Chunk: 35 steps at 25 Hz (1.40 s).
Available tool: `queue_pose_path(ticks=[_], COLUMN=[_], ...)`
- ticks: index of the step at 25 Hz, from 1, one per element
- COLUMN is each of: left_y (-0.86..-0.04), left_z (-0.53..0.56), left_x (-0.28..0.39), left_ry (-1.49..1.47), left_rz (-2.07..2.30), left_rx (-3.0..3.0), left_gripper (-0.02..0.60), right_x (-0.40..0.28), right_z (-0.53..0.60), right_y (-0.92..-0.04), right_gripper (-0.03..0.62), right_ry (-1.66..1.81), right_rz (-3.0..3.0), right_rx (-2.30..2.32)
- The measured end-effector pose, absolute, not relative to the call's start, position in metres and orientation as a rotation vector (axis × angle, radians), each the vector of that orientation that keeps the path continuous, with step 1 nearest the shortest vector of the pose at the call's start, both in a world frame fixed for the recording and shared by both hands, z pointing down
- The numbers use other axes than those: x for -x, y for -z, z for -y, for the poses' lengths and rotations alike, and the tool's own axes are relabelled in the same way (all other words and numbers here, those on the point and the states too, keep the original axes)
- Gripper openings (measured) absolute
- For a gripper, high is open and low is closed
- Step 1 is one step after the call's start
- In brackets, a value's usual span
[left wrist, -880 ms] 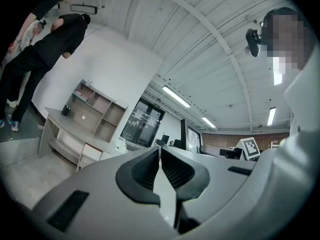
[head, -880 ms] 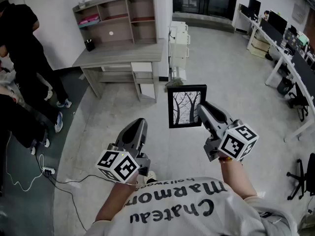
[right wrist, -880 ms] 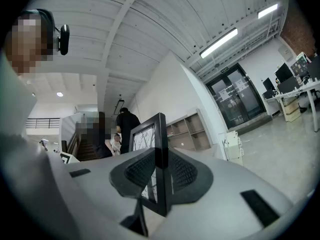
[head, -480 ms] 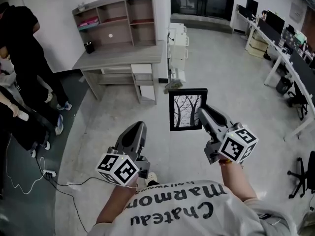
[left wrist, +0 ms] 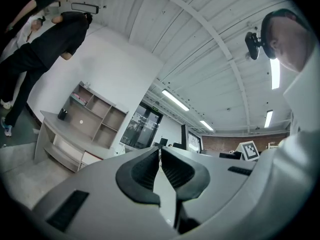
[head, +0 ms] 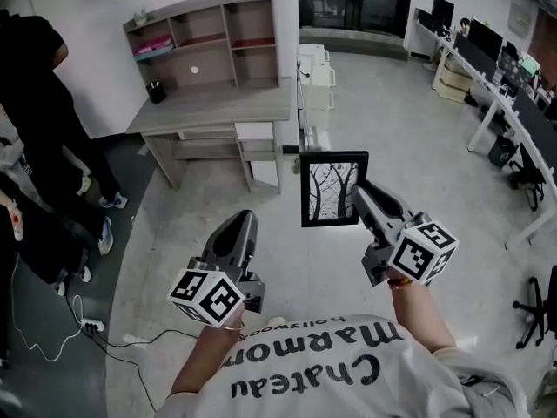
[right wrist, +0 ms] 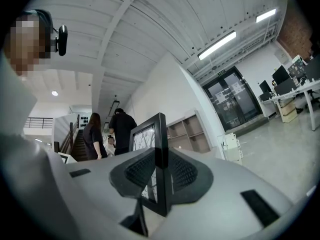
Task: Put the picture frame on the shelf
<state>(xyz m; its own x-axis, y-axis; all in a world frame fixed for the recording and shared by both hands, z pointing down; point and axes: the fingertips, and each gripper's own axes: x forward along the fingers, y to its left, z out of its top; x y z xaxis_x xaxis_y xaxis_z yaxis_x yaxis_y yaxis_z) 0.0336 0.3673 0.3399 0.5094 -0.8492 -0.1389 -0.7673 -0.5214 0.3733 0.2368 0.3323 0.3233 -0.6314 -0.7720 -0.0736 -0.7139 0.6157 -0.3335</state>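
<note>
- Frame (head: 332,188): black border, b/w print of bare trees. Upright, print side toward the person, held in mid-air over the floor (head: 392,129). Well apart from the shelf; not on it yet.
- R gripper (head: 359,196): jaws closed on the frame's right edge, lower half. In the right gripper view the ribbed pads (right wrist: 140,170) press both faces of the frame (right wrist: 159,134), seen edge-on between them. Roughly level.
- L gripper (head: 243,224): jaws together at the tips, nothing between, per the left gripper view (left wrist: 160,154). Beside the R gripper, apart from the frame, no contact w/ it.
- Shelf (head: 209,40): open-compartment hutch on a grey desk (head: 222,104), against the white wall, ahead and left of the frame. Upper-left compartment holds a pink item (head: 152,49). Dark cup (head: 157,92) on the desk top, left end.
- White cabinets (head: 315,66): just beside the desk's right end.
- Far right: row of desks w/ monitors (head: 500,64); chair (head: 538,312) at the lower right edge.
- Left edge: persons in dark clothes (head: 39,94) standing near the desk. Cable w/ power strip (head: 87,325) on the floor beside them.
</note>
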Motion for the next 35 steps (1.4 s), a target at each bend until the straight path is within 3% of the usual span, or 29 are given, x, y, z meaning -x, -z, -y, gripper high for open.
queue_pose_path(ticks=[7, 14, 35], left_y=[-0.334, -0.326, -0.376], left_z=[-0.376, -0.299, -0.227], left_x=[-0.044, 0.06, 0.062], left_ry=[0.445, 0.467, 0.415], left_rz=[1.357, 1.402, 1.398], left_rx=[-2.566, -2.564, -2.442], left_gripper=[0.028, 0.028, 0.017], right_x=[-0.24, -0.152, -0.134], right_z=[-0.335, -0.255, -0.166], right_y=[-0.325, -0.339, -0.392], right_gripper=[0.091, 0.091, 0.087], right_ry=[0.426, 0.47, 0.651], right_rz=[-2.565, -2.55, -2.633], right_rx=[1.168, 1.223, 1.206])
